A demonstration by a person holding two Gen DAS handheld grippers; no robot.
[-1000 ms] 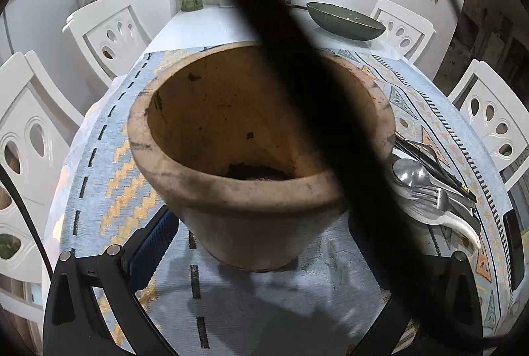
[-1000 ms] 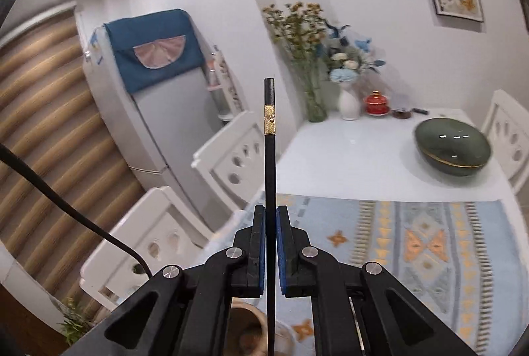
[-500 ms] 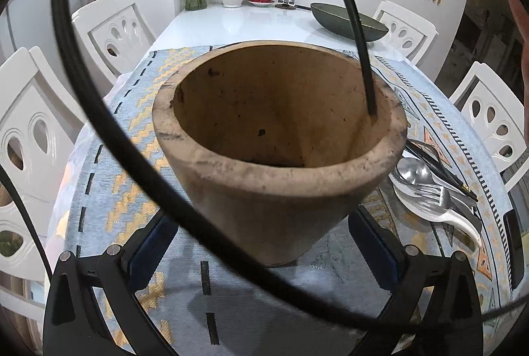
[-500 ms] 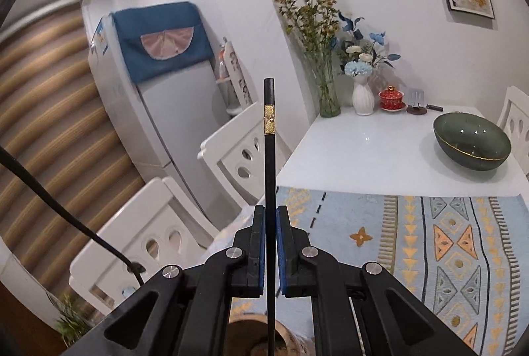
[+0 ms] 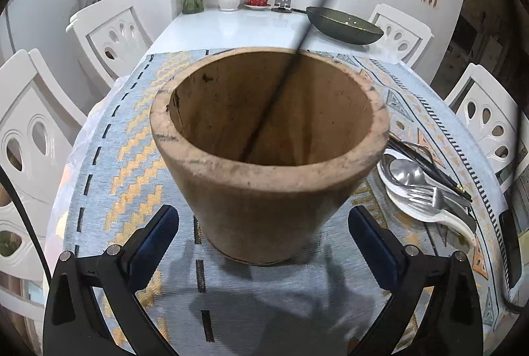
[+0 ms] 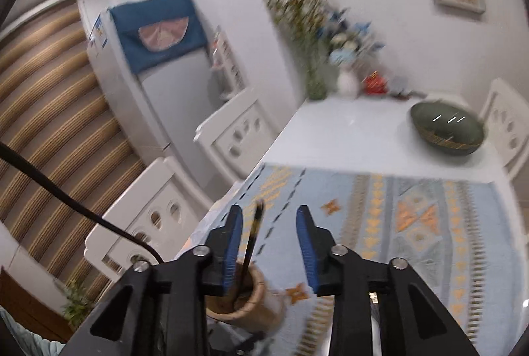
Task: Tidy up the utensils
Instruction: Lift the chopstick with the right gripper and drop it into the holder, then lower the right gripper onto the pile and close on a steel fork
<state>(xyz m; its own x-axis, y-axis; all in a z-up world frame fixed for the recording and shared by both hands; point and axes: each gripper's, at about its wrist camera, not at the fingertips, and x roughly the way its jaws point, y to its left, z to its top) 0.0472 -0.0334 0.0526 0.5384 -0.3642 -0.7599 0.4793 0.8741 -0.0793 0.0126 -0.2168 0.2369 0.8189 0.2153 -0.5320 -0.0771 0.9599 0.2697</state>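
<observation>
The left gripper [image 5: 263, 232] is pointed steeply down at the pot [image 5: 269, 154], its jaws spread wide to either side of the pot's base without touching it. The right gripper [image 6: 269, 243] is held above and beyond the pot, angled downward; its jaws have just been opening, and the chopstick [image 6: 252, 245] is seen loose between them. The chopstick, black with a gold band, stands tilted inside the pot. Right of the pot, more cutlery [image 5: 426, 182] is piled on the tabletop [image 5: 99, 164].
</observation>
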